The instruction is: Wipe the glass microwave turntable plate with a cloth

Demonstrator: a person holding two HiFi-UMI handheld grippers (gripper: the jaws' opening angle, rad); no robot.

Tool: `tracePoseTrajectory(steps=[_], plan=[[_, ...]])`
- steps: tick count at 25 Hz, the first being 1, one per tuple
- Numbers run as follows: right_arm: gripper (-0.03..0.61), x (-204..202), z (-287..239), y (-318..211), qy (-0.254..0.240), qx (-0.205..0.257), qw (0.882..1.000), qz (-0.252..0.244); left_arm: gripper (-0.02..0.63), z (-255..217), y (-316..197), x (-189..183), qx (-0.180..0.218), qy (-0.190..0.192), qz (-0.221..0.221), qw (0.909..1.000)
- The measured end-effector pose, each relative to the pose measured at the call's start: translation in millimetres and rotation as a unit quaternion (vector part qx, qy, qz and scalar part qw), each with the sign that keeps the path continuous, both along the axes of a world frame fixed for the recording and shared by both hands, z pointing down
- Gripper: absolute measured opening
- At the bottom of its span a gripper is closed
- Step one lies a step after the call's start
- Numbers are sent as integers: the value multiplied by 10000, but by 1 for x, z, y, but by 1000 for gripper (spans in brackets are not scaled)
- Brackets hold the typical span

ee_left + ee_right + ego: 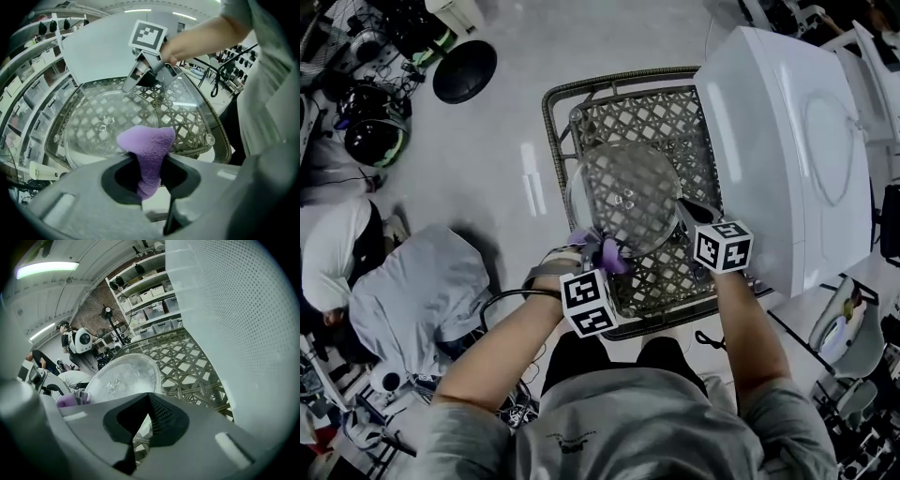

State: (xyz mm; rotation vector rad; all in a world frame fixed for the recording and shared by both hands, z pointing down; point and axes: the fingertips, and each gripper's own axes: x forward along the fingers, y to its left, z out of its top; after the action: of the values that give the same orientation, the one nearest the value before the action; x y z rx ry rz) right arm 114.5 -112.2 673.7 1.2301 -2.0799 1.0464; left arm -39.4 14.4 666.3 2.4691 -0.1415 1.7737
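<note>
The turntable plate (623, 192) is clear glass, smooth and glossy. The cloth (147, 145) is purple fabric with a nubbly, matt pile. The wicker lattice top (661, 117) is woven and matt. The appliance casing (778, 141) is smooth, white and faintly glossy. The right gripper (140, 416) body is matt grey plastic.
</note>
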Motion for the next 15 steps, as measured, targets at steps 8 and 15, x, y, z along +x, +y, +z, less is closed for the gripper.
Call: tracePoseTrajectory(steps=[8,15], plan=[[6,-1,3,-1,261,-96,9996,-66,101,-4,-5,0,150,251,-284,9992],[6,-5,-6,12,776,-275,9958,-409,101,-76,-6,-18,191,883,-1189,9888]])
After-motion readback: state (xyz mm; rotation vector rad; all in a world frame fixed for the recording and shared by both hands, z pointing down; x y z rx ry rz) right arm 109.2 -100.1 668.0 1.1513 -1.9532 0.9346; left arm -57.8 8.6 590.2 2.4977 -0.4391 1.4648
